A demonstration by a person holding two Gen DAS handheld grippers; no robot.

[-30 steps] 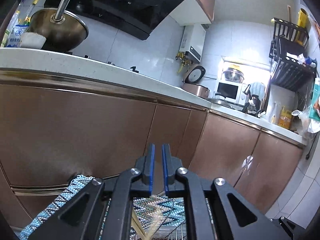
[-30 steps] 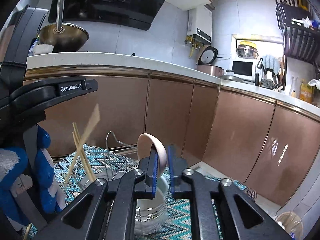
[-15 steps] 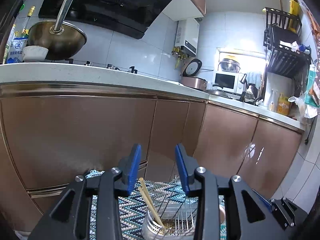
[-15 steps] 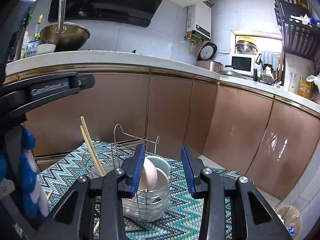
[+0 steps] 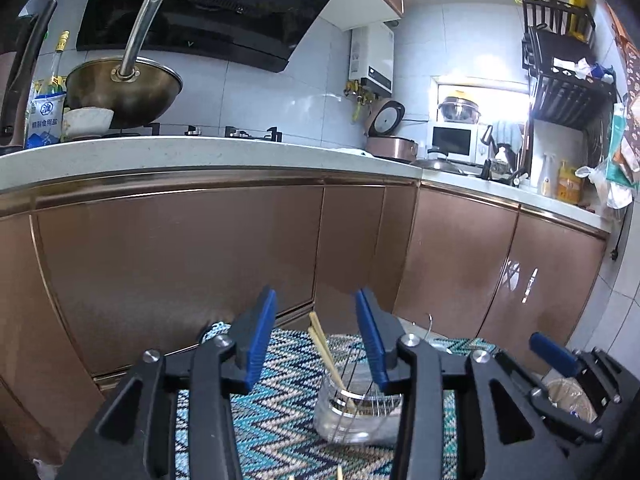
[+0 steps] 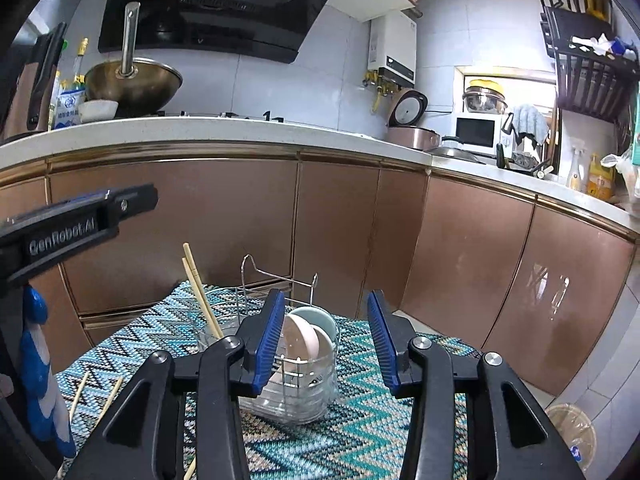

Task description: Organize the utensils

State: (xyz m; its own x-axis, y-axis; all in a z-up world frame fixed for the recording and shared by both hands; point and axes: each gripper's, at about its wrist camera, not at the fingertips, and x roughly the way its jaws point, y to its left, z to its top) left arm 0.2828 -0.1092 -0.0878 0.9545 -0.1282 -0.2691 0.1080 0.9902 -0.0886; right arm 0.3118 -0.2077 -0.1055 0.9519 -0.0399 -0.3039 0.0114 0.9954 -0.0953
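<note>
Copper kitchen cabinets (image 6: 224, 224) back a zigzag mat (image 6: 360, 436) where chopsticks (image 6: 200, 292) and spoons (image 6: 306, 340) stand in a wire caddy (image 6: 280, 292), its base hidden behind the wide-open, empty right gripper (image 6: 326, 344), beside the "GenRobot.AI"-marked left gripper (image 5: 316, 340), equally open and empty.

A home kitchen: wok (image 5: 124, 92) under range hood (image 5: 208, 8), copper cabinets (image 5: 180, 248), microwave (image 6: 476, 132), rice cooker (image 6: 408, 120)
</note>
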